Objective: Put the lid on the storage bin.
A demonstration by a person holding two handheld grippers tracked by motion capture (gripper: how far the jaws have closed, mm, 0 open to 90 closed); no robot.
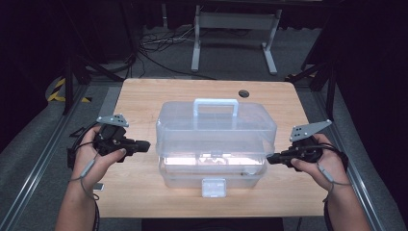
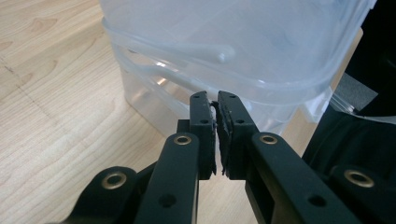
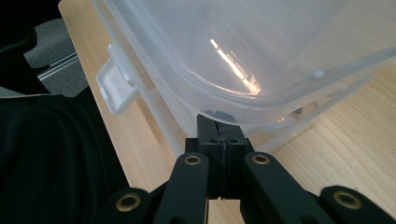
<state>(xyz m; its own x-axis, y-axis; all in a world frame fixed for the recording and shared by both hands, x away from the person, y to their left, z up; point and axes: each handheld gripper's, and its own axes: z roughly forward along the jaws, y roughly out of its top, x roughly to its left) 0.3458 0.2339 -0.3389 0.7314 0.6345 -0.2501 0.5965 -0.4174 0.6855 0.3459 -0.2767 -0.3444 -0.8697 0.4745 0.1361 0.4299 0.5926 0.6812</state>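
On the wooden tabletop (image 1: 144, 101) your clear plastic box (image 1: 216, 139) sits in the middle, handle up, latch facing you. Your left tool (image 1: 146, 145) is at its left end, jaws nearly together with nothing between them. Your right tool (image 1: 269, 158) is pressed shut under the box's right rim.

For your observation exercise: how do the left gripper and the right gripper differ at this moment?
The left gripper sits beside the clear box, apart from its end; the right gripper tucks its tip under the box's rim. The left jaws show a thin slit; the right jaws are fully together. Both point inward, holding nothing.
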